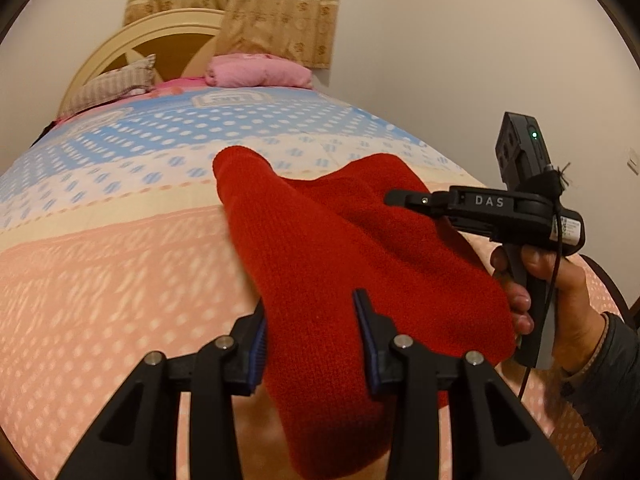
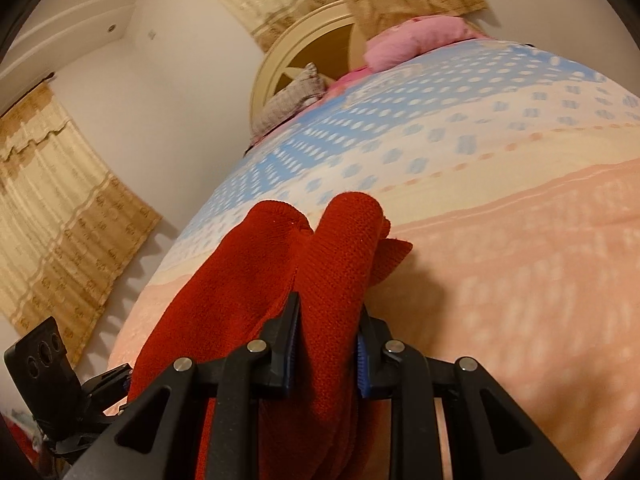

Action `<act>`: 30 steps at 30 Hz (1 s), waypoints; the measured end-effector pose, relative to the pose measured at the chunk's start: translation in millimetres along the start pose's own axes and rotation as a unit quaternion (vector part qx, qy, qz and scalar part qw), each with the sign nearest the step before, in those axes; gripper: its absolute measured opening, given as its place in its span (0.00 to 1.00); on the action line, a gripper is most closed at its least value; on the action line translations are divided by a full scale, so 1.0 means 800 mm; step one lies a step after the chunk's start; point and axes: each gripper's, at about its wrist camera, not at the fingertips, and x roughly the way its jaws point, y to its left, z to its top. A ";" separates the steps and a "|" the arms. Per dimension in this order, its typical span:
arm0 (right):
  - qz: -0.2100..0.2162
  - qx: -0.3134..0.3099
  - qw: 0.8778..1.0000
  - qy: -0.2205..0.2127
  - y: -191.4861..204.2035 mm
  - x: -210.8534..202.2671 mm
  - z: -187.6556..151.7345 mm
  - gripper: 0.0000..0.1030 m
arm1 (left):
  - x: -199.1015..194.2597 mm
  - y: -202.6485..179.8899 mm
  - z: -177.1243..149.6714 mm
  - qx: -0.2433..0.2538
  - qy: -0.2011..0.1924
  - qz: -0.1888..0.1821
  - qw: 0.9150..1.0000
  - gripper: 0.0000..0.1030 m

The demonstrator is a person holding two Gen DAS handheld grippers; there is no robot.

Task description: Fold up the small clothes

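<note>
A red knitted garment (image 1: 320,248) hangs over the bed, held up by both grippers. In the left wrist view my left gripper (image 1: 312,320) is shut on a thick bunch of its near part. The right gripper (image 1: 404,199) shows at the right of that view, hand-held, its tip on the garment's far right part. In the right wrist view my right gripper (image 2: 328,320) is shut on a fold of the red garment (image 2: 280,264), which bunches ahead of the fingers. The left gripper's body (image 2: 60,384) shows at the lower left.
The bed (image 1: 100,264) has a spread with peach, cream and blue dotted bands. A pink folded blanket (image 1: 256,70) and a checked pillow (image 1: 112,84) lie by the cream headboard (image 1: 132,40). Beige curtains (image 2: 60,216) hang on the walls.
</note>
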 end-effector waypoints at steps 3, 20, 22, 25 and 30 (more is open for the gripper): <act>0.017 -0.009 1.000 0.009 0.028 0.017 -0.008 0.23 | -0.017 0.019 -0.009 -0.010 -0.007 0.017 1.000 0.39; 0.081 -0.045 0.994 0.058 0.149 0.115 -0.040 0.23 | -0.072 0.110 -0.050 -0.078 -0.031 0.076 0.994 0.39; 0.086 -0.052 0.993 0.063 0.162 0.125 -0.041 0.23 | -0.076 0.119 -0.053 -0.084 -0.033 0.082 0.993 0.39; 0.093 -0.060 0.991 0.070 0.179 0.138 -0.042 0.23 | -0.090 0.131 -0.063 -0.094 -0.039 0.089 0.991 0.39; 0.107 -0.072 0.988 0.079 0.207 0.154 -0.044 0.23 | -0.115 0.146 -0.073 -0.103 -0.055 0.101 0.988 0.39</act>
